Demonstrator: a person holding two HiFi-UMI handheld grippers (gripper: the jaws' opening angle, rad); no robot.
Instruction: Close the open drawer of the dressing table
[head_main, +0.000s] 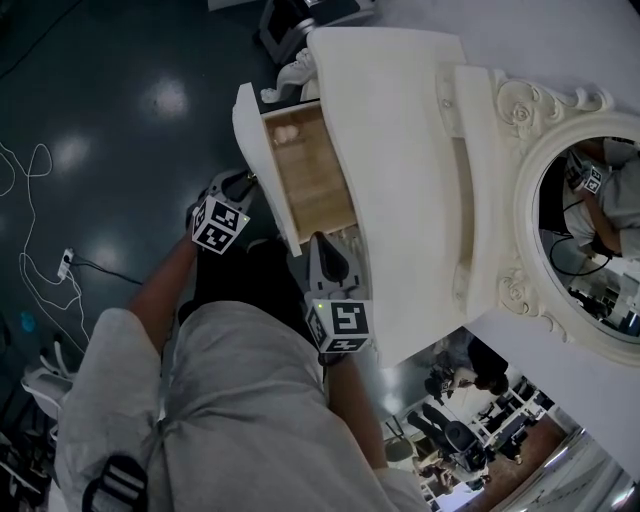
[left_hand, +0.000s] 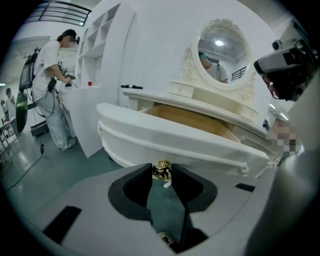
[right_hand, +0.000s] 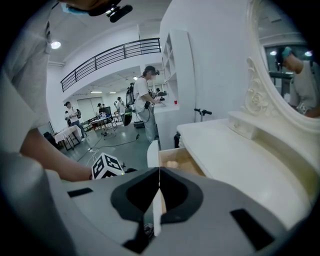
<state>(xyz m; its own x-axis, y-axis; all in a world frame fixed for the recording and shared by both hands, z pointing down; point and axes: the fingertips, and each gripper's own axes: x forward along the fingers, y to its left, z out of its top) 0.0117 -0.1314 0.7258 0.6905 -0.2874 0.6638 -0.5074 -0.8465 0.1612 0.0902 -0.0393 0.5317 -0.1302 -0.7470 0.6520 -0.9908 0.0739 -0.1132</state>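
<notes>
1. Far left it's all dark, glossy floor (head_main: 120, 120) with ceiling lights reflecting in it, and a thin white cable (head_main: 35, 200) looping across.
2. The left gripper (left_hand: 162, 169) has its jaws pinched in on the little gold knob (left_hand: 161, 172) at the middle of the drawer front (left_hand: 175, 137). The knob sits right between the black pads.
3. The drawer (head_main: 305, 175) is pulled well out from under the front edge of the tabletop (head_main: 400, 150), with its bare wood bottom showing.
4. The right gripper (right_hand: 159, 176) is up by the front edge of the top, beside the drawer's near end. Its jaws are closed tip to tip with nothing clamped. A pale strip shows in the slit lower down, and I can't tell what it is.
5. The cream top itself is bare, with a carved oval mirror (head_main: 590, 220) along the back edge.
6. Room: a white wall and a tall white shelf unit (left_hand: 102, 40) stand off the left end, with a person (left_hand: 50, 85) standing there. Farther back there's a railing (right_hand: 110, 57) up high.
</notes>
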